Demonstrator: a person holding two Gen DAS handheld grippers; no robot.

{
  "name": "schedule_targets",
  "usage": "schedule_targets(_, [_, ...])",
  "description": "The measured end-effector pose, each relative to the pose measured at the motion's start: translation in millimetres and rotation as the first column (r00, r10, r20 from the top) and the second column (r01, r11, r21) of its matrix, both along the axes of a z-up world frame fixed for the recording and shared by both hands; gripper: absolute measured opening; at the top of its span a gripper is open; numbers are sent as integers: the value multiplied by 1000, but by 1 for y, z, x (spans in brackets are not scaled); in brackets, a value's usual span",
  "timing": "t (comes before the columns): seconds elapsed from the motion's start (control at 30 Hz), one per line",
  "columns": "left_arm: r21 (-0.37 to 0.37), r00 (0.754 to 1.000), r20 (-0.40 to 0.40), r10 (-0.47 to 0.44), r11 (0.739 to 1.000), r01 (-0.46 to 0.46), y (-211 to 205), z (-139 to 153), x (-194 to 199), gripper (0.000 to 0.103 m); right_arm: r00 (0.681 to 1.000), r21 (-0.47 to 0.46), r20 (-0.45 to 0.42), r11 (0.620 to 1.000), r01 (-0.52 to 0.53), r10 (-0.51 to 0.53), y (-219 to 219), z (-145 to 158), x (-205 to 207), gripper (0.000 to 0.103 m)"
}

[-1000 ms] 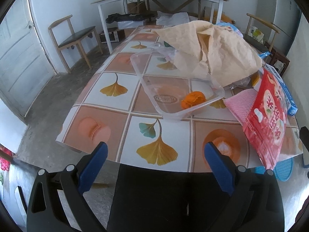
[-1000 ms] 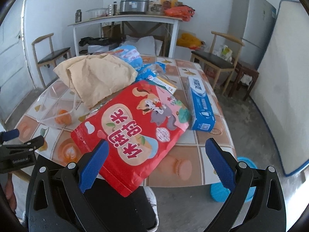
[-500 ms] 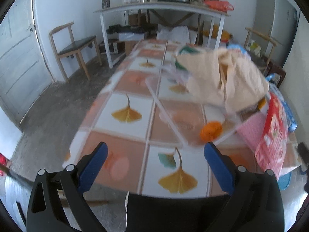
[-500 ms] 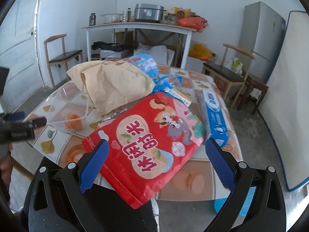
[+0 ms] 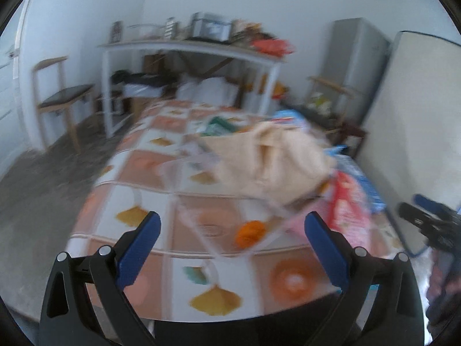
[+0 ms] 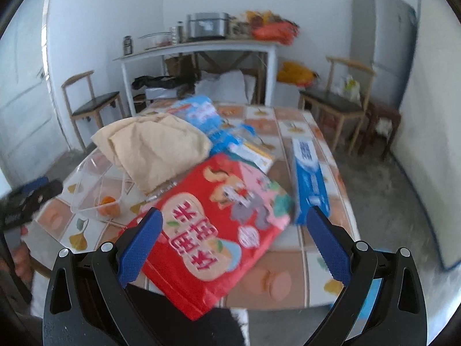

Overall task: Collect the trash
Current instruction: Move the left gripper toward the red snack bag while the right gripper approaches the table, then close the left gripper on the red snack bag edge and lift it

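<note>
A table (image 6: 294, 285) with a leaf-patterned cloth carries the trash. A big red snack bag (image 6: 213, 230) lies at its near edge, just ahead of my open right gripper (image 6: 234, 245). Crumpled tan paper (image 6: 155, 150) drapes over a clear plastic tray (image 6: 95, 184) holding an orange scrap (image 6: 108, 204). A blue box (image 6: 311, 178) lies to the right, blue wrappers (image 6: 204, 115) behind. In the blurred left wrist view my left gripper (image 5: 233, 248) is open above the near table edge (image 5: 219, 302), with the tray (image 5: 201, 216), orange scrap (image 5: 249, 229) and tan paper (image 5: 273, 161) ahead.
A white side table (image 6: 201, 49) with a cooker and jars stands at the back wall. Wooden chairs (image 6: 92, 101) (image 6: 340, 101) flank the table, with a grey fridge (image 6: 380, 34) at the right. A blue bin (image 6: 371, 294) sits on the floor by the table's near right corner.
Both grippers have lifted and tilted upward, showing more of the room. The left view has swung right, so the right gripper now shows at its right edge. Nothing was grasped.
</note>
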State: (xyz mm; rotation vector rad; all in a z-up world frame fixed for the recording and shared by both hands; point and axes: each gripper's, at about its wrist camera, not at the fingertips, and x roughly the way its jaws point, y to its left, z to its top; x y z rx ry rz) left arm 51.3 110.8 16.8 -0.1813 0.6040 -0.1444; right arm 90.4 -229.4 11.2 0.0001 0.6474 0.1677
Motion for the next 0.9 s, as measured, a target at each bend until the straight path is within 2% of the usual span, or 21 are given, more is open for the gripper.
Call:
schedule_targets(0.13, [-60,984,24,-178,982,179,-23,-3,-5,98,992,121,-123,991,49,-34,-29,-18,-1,96])
schedule_targets(0.23, [-57,965,18,-262,963,263,-47,-5,-1,98,978,256,-209,964,72,-18,-46,-33,1,93])
schedule_targets(0.27, [-55,958,14,-288,956,288,-55,-6,1,97,970,309,-241,947,82,-5,-53,-39,4,90])
schedule_targets(0.43, [-22,919,-8,-395,918,395,-92,-5,20,80,947,423,-319,900,104,40,-62,-55,18,78])
schedule_targets(0.5, [4,905,-22,-425,905,425,-106,-1,35,76,944,441,-327,891,104,51,-63,-57,22,72])
schedule_targets(0.6, [42,897,-86,-433,898,437,-125,0,60,66,939,449,-339,887,107,58,-63,-62,28,51])
schedule_targets(0.63, [48,897,-118,-425,900,433,-130,-2,71,63,938,456,-341,883,106,63,-65,-65,30,48])
schedule_targets(0.8, [-49,869,-273,-413,908,417,-140,-17,117,62,930,504,-353,858,96,103,-69,-76,36,24])
schedule_targets(0.9, [-118,842,-323,-432,901,417,-141,-25,128,62,925,521,-358,849,84,129,-69,-81,37,16])
